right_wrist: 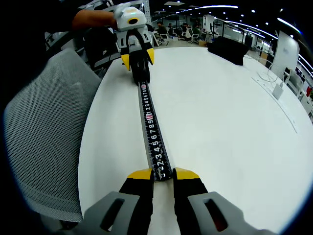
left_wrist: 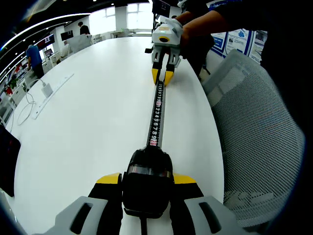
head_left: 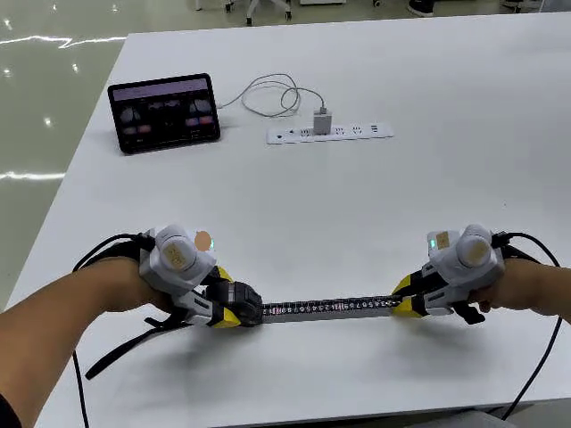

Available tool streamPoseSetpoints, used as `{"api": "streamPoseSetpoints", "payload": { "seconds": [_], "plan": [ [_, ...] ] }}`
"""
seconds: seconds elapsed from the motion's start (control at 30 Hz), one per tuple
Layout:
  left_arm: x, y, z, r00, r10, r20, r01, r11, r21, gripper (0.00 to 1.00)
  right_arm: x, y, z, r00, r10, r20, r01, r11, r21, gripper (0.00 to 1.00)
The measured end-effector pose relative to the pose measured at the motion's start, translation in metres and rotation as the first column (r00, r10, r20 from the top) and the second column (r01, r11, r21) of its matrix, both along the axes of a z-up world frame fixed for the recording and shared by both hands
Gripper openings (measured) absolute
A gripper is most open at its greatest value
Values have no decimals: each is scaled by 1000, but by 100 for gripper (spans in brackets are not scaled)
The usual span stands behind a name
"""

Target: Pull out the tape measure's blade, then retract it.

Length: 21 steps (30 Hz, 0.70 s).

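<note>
A: Where does the black, rounded plastic tape measure case sit?

B: Clamped in the left gripper, close to the white table's near edge. Its dark numbered steel blade runs out to the right gripper, whose yellow-tipped jaws pinch the blade's end.

A: What could go wrong?

B: I'd judge the thin end could slip from that pinch, and the spring would whip the blade back. A twist could kink it.

A: Do the views differ?

B: The gripper views give the numerals and a grey mesh chair back; the head view gives a black tablet and a white power strip.
</note>
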State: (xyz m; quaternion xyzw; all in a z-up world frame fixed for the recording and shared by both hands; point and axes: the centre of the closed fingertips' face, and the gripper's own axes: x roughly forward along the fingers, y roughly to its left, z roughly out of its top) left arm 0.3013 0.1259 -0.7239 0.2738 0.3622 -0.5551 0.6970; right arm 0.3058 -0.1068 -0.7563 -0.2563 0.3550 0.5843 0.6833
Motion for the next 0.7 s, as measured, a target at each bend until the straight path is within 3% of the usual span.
{"api": "streamPoseSetpoints", "payload": {
  "seconds": [0.7],
  "plan": [
    [0,0,0,1000,1,1,-1,1000,-1,33,-3,-13,4,1000,-13,-2,13,1000,-6,10]
  ]
}}
